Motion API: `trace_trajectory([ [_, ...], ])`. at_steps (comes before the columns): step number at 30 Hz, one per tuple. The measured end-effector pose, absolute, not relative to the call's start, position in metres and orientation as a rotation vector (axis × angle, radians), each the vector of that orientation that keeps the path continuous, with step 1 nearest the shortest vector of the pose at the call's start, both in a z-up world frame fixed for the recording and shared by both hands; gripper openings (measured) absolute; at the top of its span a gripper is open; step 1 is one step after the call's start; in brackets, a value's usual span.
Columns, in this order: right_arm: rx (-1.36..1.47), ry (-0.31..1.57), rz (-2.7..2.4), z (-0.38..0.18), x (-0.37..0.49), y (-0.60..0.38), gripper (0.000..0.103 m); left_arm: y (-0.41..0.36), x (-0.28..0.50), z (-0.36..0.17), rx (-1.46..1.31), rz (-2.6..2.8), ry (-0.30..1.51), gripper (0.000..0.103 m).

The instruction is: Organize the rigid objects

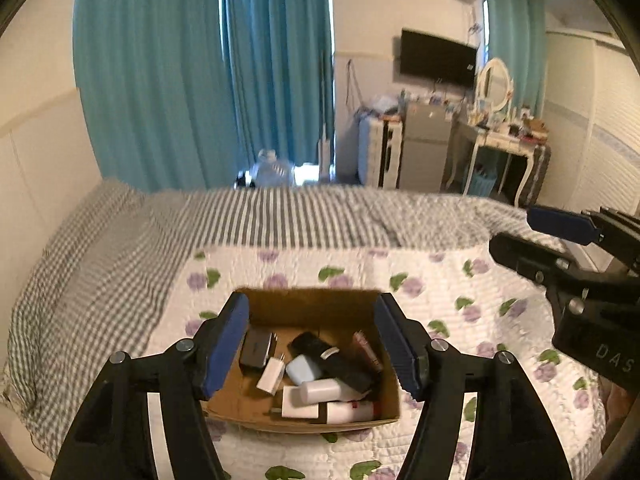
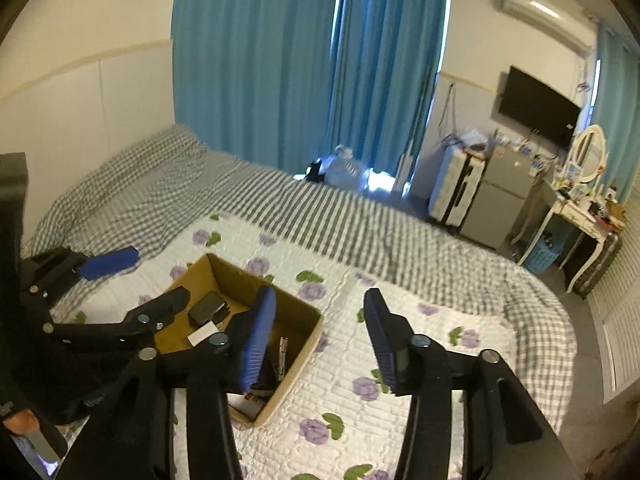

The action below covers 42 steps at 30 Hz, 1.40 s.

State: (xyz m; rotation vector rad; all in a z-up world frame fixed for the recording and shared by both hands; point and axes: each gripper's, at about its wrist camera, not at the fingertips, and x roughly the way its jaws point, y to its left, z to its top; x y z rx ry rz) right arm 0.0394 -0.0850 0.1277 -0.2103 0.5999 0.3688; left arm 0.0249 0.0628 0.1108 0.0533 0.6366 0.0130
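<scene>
Box on quilt, long axis running away; left gripper & right gripper fingers wide apart, empty.

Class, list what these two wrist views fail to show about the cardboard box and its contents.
1. Left wrist view: the cardboard box side walls sit behind the left gripper fingers.
2. Right wrist view: most contents are covered by both grippers; the right gripper finger masks the near corner.
3. Both views: labels on the white bottle are too small to read.

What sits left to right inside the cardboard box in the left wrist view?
Dark grey power adapter → small white plug charger → pale blue rounded case → black remote-like bar → slim pink tube.
</scene>
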Motion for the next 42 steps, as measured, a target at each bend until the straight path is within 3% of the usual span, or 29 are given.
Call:
trace_trajectory([
  [8,-0.144,0.478,0.292,0.161,-0.019,-0.12,0.085,0.057,-0.026,0.139,0.053,0.052,0.495,0.076],
  [11,-0.105,0.444,0.261,0.162,-0.038,-0.132,0.103,0.058,-0.046,0.136,0.022,0.061,0.436,0.078],
  [17,-0.011,0.394,0.241,0.145,-0.063,-0.15,0.103,0.062,-0.072,0.11,-0.01,0.082,0.346,0.081],
  [28,0.079,0.447,0.224,0.079,-0.065,-0.164,0.103,0.059,-0.087,0.073,0.018,0.06,0.385,0.081],
  [42,0.052,0.454,0.205,0.067,-0.067,-0.161,0.103,0.055,-0.086,0.062,0.027,0.055,0.427,0.081],
])
